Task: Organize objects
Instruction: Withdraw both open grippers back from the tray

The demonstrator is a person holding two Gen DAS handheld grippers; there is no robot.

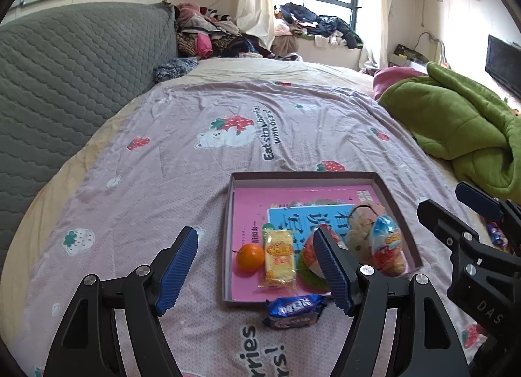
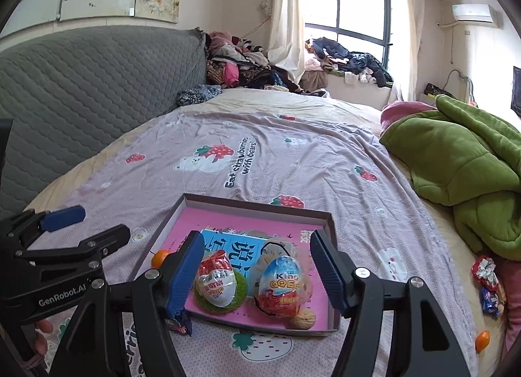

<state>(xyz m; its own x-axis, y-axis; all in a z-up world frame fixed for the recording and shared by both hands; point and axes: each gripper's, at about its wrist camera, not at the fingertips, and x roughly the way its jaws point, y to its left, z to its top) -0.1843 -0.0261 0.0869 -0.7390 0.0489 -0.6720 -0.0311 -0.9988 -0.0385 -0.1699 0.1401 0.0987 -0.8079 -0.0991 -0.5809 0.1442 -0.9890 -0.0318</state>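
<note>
A shallow cardboard box [image 1: 395,201] lies on the strawberry-print sheet with a pink book flat inside. In it are an orange [image 1: 250,257], a yellow snack packet [image 1: 279,256], a red-and-white egg [image 2: 216,282] on a green mat, a blue egg [image 2: 282,282], a plush bear [image 1: 356,240] and a walnut [image 2: 303,318]. A purple snack packet [image 1: 294,310] lies on the sheet just outside the box's near wall. My left gripper [image 1: 255,235] hovers open over the box's near left corner. Above the eggs my right gripper [image 2: 257,237] stands open, holding nothing.
A green blanket [image 2: 465,165] is bunched on the bed's right side. Wrapped candies [image 2: 485,274] and a small orange [image 2: 482,340] lie near the right edge. The grey padded headboard [image 1: 65,84] runs along the left; clothes are piled at the far end.
</note>
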